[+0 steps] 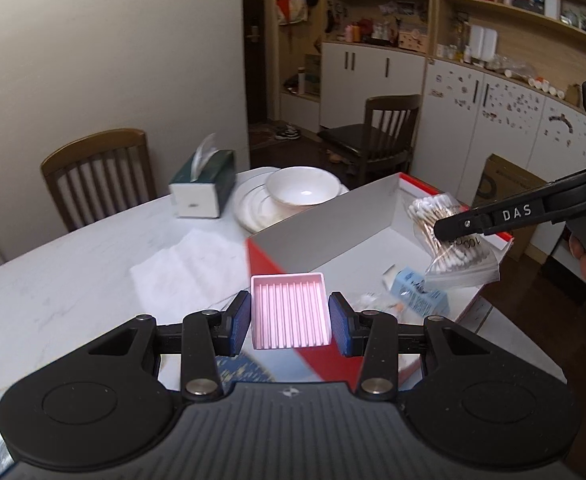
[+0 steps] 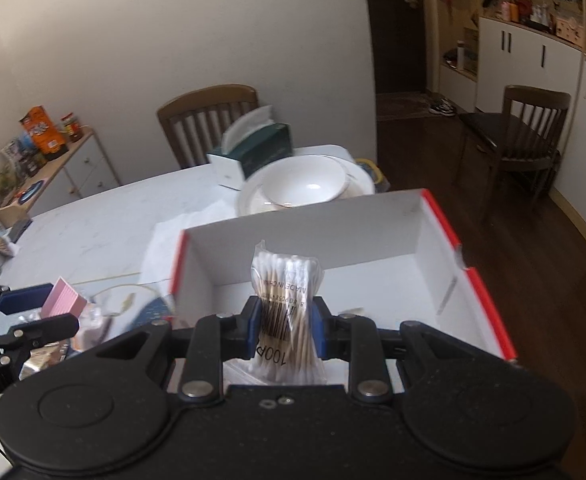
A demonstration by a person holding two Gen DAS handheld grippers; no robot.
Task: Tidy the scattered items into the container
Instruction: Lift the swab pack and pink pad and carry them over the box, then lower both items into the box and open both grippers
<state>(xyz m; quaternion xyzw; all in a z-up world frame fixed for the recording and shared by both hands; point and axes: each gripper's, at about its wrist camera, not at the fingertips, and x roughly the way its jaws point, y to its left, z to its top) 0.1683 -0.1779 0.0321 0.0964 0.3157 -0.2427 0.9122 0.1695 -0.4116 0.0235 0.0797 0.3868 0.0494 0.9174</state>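
My left gripper [image 1: 290, 318] is shut on a pink ribbed soap dish [image 1: 290, 312], held above the near corner of the red-and-white cardboard box [image 1: 333, 216]. My right gripper [image 2: 285, 328] is shut on a clear bag of cotton swabs [image 2: 287, 292] and holds it over the open box [image 2: 445, 232]. In the left wrist view the right gripper [image 1: 449, 232] comes in from the right with the swab bag [image 1: 449, 248] hanging over the box. A blue packet [image 1: 419, 292] and small wrapped items lie on the box floor. The left gripper [image 2: 33, 312] with the pink dish [image 2: 63, 298] shows at the left of the right wrist view.
A white bowl on stacked plates [image 1: 301, 190] and a green tissue box [image 1: 205, 188] stand behind the box on the white marble table [image 1: 73, 280]. A white napkin [image 1: 189, 268] lies left of the box. Wooden chairs [image 1: 97, 176] stand at the far side. Small clutter lies on the table [image 2: 101, 320].
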